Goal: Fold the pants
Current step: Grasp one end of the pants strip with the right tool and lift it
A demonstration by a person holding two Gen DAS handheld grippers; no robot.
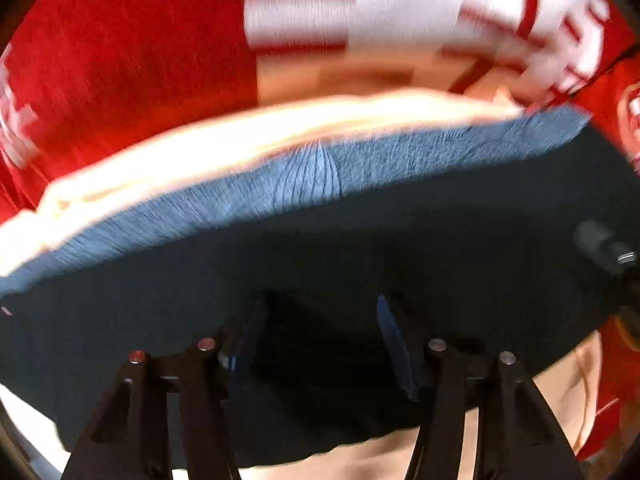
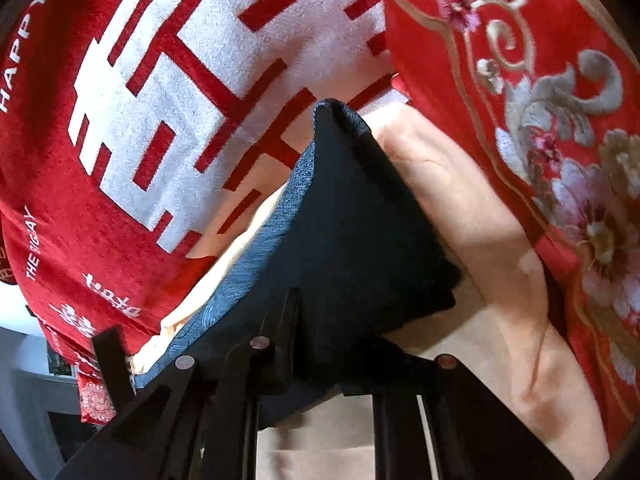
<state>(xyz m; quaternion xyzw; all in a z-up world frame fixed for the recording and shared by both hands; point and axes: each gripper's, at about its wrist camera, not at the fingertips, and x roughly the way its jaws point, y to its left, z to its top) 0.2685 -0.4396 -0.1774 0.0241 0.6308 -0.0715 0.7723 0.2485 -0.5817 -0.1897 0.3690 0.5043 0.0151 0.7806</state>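
Currently, left wrist view: the left claw (image 1: pixel 320 344) points steeply down onto the pants (image 1: pixel 360 248), a dark navy garment with a lighter blue, finely ribbed or brushed band along its far edge, running lower left to upper right across the frame. Jaws stand part-way open, the dark fabric lying between and under the fingers; whether the pads actually press it cannot be told, since the tips sit in deep shadow. Beyond the blue edge lies a cream sheet (image 1: pixel 200 160), soft and rumpled, then a red cushion (image 1: pixel 120 60) with a blocky white woven motif at upper centre, blurred. Right wrist view: the right claw (image 2: pixel 320 352) has its jaws nearly shut, pinching a fold of the same pants (image 2: pixel 352 220) at lower centre; the cloth rises from the grip into a tent-like peak at mid-frame, thick, matte, with a pebbled blue face on its left flank. Red cushion (image 2: pixel 120 180) fills the left, cream sheet (image 2: pixel 480 240) the right of centre, and a red embroidered cover (image 2: pixel 560 140) with raised floral stitching the far right. Judgement: the garment's long axis runs between the two claws, each holding or near one end of an edge; the right appears the firmer hold, so the fold likely turns on the left securing its side first.
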